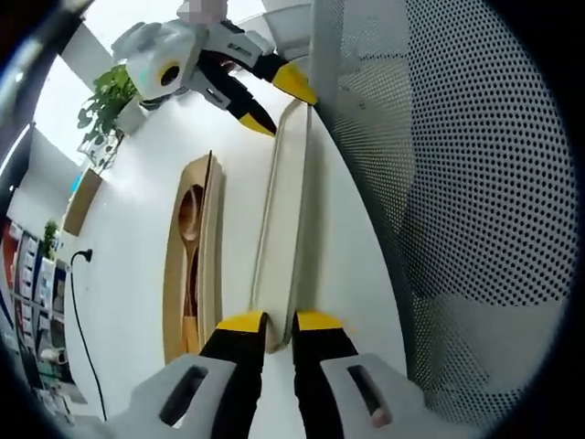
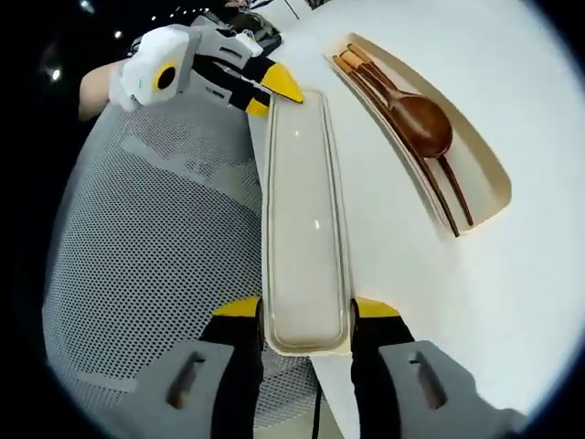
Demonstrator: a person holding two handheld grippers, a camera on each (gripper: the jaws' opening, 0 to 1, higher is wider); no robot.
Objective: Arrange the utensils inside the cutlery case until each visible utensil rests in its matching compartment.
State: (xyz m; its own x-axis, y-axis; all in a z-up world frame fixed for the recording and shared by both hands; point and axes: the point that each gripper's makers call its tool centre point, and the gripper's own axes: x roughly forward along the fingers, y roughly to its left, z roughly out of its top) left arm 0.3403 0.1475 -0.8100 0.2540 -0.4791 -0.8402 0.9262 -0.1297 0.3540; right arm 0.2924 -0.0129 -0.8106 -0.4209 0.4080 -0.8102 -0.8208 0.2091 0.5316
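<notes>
A long translucent case lid (image 1: 285, 210) (image 2: 306, 210) is held by both ends near the white table's edge. My left gripper (image 1: 281, 322) is shut on its near end and appears at the lid's far end (image 2: 265, 91) in the right gripper view. My right gripper (image 2: 308, 309) is shut on the other end, its jaws against the lid's two long sides, and shows at the top (image 1: 279, 99) of the left gripper view. The beige case base (image 1: 206, 229) (image 2: 484, 174) lies on the table beside the lid. In it lie a brown wooden spoon (image 1: 190, 219) (image 2: 422, 119) and wooden chopsticks (image 2: 448, 197).
A white mesh chair (image 1: 457, 183) (image 2: 155, 229) stands right against the table edge, partly under the lid. The white table (image 1: 137, 201) (image 2: 512, 302) stretches beyond the case. A potted plant (image 1: 110, 101) and a black cable (image 1: 78, 311) sit at its far side.
</notes>
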